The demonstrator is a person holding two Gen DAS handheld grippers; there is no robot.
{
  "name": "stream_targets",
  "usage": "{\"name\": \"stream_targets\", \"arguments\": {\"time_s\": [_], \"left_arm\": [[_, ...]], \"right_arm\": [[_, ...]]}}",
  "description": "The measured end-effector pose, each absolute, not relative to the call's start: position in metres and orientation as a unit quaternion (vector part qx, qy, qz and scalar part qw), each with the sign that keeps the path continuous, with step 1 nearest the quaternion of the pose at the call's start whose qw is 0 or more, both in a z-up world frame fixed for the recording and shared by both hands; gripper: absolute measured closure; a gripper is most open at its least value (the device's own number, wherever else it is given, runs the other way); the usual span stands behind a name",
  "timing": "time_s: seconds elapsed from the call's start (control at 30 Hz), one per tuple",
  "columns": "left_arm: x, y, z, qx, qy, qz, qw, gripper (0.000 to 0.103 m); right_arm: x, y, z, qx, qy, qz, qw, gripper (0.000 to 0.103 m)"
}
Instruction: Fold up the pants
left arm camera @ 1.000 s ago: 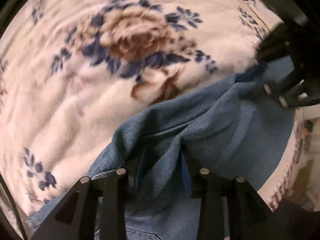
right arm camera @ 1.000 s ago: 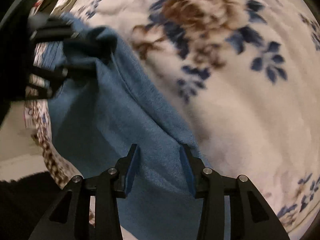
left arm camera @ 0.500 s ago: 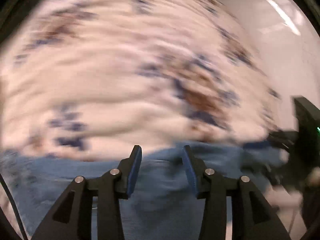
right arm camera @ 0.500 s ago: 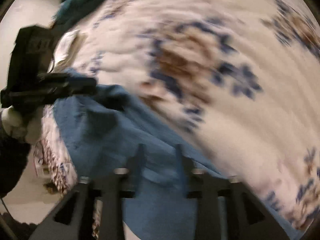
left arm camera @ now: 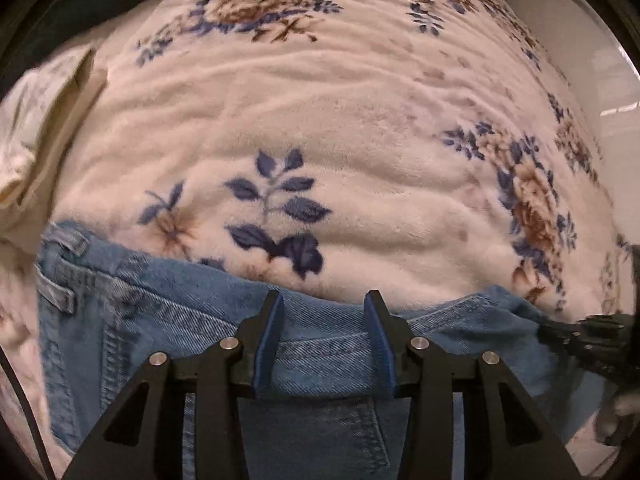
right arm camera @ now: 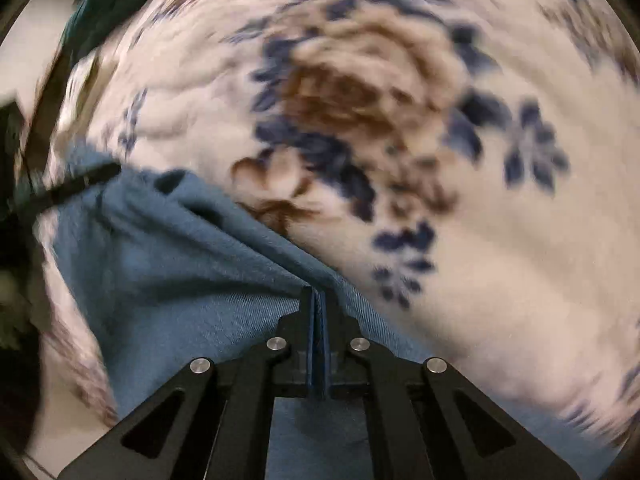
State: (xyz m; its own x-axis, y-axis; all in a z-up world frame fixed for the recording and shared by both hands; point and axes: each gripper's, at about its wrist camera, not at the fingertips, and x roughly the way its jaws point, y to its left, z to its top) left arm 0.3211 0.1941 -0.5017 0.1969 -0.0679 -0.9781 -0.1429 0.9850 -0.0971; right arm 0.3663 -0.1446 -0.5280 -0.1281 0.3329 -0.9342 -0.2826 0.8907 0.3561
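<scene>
Blue jeans (left arm camera: 160, 340) lie flat along the near edge of a floral blanket (left arm camera: 320, 120), with the waistband and a belt loop (left arm camera: 56, 292) at the left. My left gripper (left arm camera: 324, 320) hovers open over a seam of the jeans, its pads apart and not pressing the cloth. In the right wrist view, the jaws of my right gripper (right arm camera: 318, 300) are closing into a shut pinch on a raised ridge of the jeans (right arm camera: 160, 272). The right gripper (left arm camera: 580, 334) also shows at the jeans' far right end. The left gripper (right arm camera: 80, 184) shows blurred at the left.
The cream blanket (right arm camera: 480, 280), patterned with blue and brown flowers, covers a bed. A cream pillow or sheet (left arm camera: 32, 120) lies at the left. Pale floor (left arm camera: 580, 40) shows past the bed's right edge, and a dark teal cloth (right arm camera: 108, 0) lies at the far corner.
My left gripper let go of the bunched denim, rolled and swung along the jeans, and now stands open over the seam. My right gripper's pads, apart before, have come together on a fold.
</scene>
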Motion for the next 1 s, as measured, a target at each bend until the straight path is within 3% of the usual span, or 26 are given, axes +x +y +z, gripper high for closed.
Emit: {"name": "stream_targets", "arguments": {"time_s": [0.07,0.1,0.3,0.37,0.47,0.57,0.67,0.77,0.83,0.87,0.9,1.0], "left_arm": [[0.324,0.191,-0.499,-0.068,0.634,0.03,0.77,0.064],[0.323,0.193,-0.495,-0.073,0.632,0.03,0.771,0.064],[0.303,0.166,-0.465,-0.07,0.618,-0.011,0.783,0.064],[0.302,0.149,-0.466,-0.049,0.618,-0.025,0.784,0.063],[0.305,0.135,-0.479,-0.035,0.626,-0.03,0.779,0.063],[0.311,0.129,-0.491,-0.021,0.629,-0.02,0.777,0.063],[0.311,0.134,-0.492,-0.027,0.633,-0.012,0.774,0.063],[0.304,0.135,-0.487,-0.024,0.635,-0.009,0.772,0.063],[0.294,0.132,-0.48,-0.025,0.634,-0.011,0.773,0.063],[0.288,0.129,-0.476,-0.022,0.632,-0.012,0.775,0.063],[0.28,0.125,-0.471,-0.019,0.629,-0.013,0.777,0.063],[0.252,0.1,-0.456,-0.007,0.622,-0.023,0.783,0.063]], "right_arm": [[0.369,-0.148,-0.523,0.021,0.722,0.228,0.653,0.098],[0.371,-0.147,-0.52,0.02,0.724,0.222,0.653,0.089],[0.373,-0.167,-0.473,-0.018,0.686,0.204,0.698,0.057],[0.367,-0.175,-0.477,-0.053,0.696,0.212,0.684,0.055],[0.354,-0.178,-0.495,-0.087,0.718,0.226,0.652,0.056],[0.346,-0.18,-0.503,-0.115,0.698,0.221,0.672,0.09],[0.352,-0.195,-0.498,-0.1,0.676,0.171,0.71,0.097],[0.359,-0.217,-0.498,-0.019,0.689,0.154,0.707,0.097],[0.354,-0.248,-0.487,0.094,0.693,0.15,0.699,0.09],[0.347,-0.268,-0.476,0.143,0.677,0.134,0.709,0.082],[0.34,-0.284,-0.468,0.171,0.662,0.119,0.72,0.066],[0.285,-0.361,-0.432,0.237,0.593,0.006,0.769,0.034]]}}
